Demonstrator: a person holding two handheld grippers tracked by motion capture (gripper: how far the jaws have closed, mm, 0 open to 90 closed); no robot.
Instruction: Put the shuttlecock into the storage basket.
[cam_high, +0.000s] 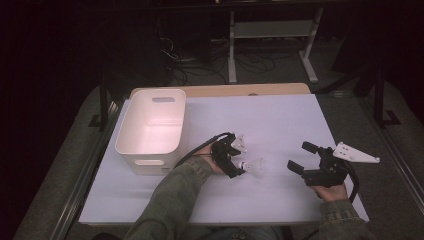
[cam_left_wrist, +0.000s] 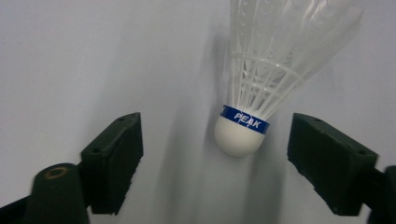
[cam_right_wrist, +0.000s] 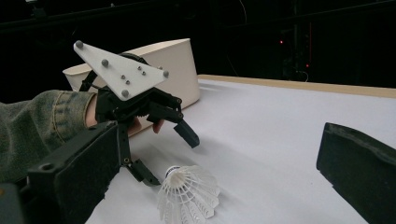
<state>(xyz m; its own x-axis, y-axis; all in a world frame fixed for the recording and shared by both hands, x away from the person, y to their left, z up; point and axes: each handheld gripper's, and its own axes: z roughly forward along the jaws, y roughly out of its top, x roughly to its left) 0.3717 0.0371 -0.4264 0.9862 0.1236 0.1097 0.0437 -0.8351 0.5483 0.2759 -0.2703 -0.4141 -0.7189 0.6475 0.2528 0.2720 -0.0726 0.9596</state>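
The left gripper (cam_high: 234, 159) has its jaws spread wide on either side of the shuttlecock (cam_left_wrist: 261, 88), whose cork lies between them untouched on the tabletop (cam_high: 280, 120). The right gripper (cam_high: 300, 157) is likewise spread, grasping nothing.

Left gripper (cam_right_wrist: 163, 151) open over shuttlecock (cam_right_wrist: 189, 195), seemingly untouched

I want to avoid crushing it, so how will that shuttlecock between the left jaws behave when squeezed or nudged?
The shuttlecock looks very light: thin white feathers, small rounded cork. The feather skirt probably bends or breaks easily, so the left gripper, whose jaws stand open either side of the cork, should close there. Lying on its side, it would likely roll in an arc if nudged.
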